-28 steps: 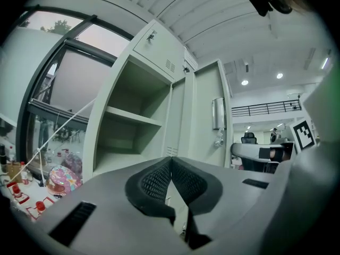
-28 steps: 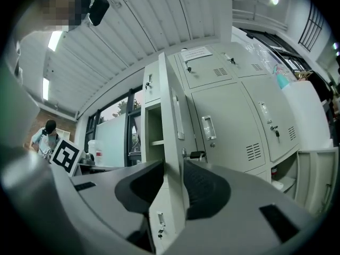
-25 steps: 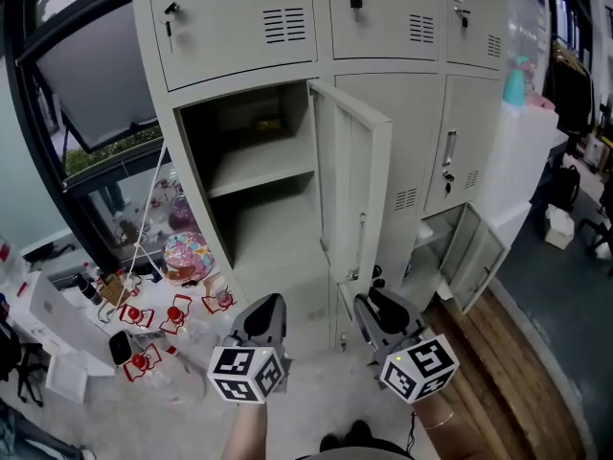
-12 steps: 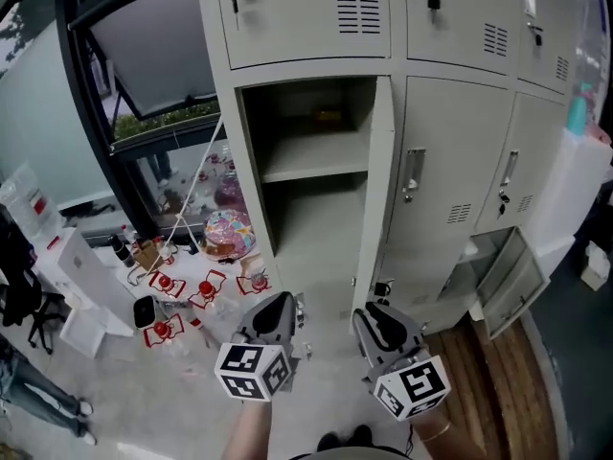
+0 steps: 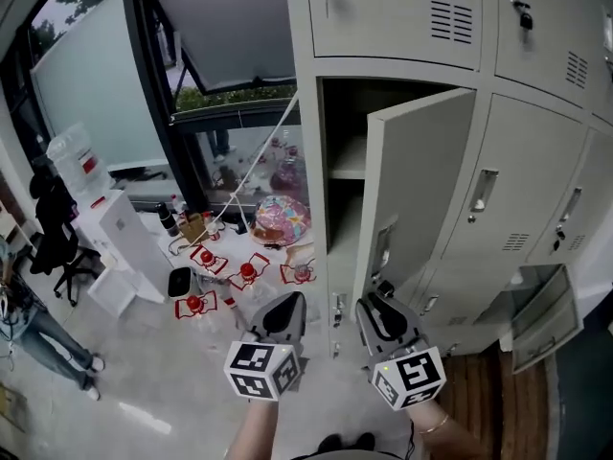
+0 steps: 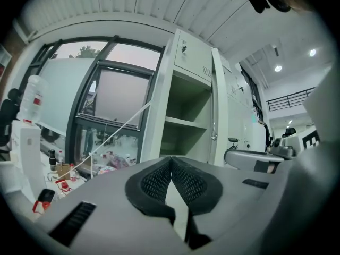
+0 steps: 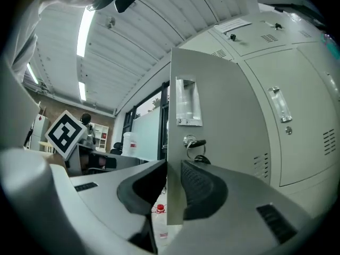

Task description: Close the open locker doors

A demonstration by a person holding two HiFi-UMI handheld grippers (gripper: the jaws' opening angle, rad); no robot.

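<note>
Locker door (image 5: 421,190): half open on the left column's tall compartment, hinged on its right, key (image 7: 194,142) in the lock.
Right gripper (image 5: 381,307): jaws clamped on the door's free edge, below the key.
Left gripper (image 5: 283,307): jaws together, empty, just beside the right gripper.
Small lower door (image 5: 541,319): open, far right.

Open locker door (image 5: 421,190) is screening most of its compartment (image 5: 345,113); shelf (image 5: 347,168) is showing only as a sliver. Top-row lockers (image 5: 393,8) are running off the upper edge. Person (image 5: 38,338) is being cropped at left. Red floor items (image 5: 247,271) are reading too small to identify.
</note>
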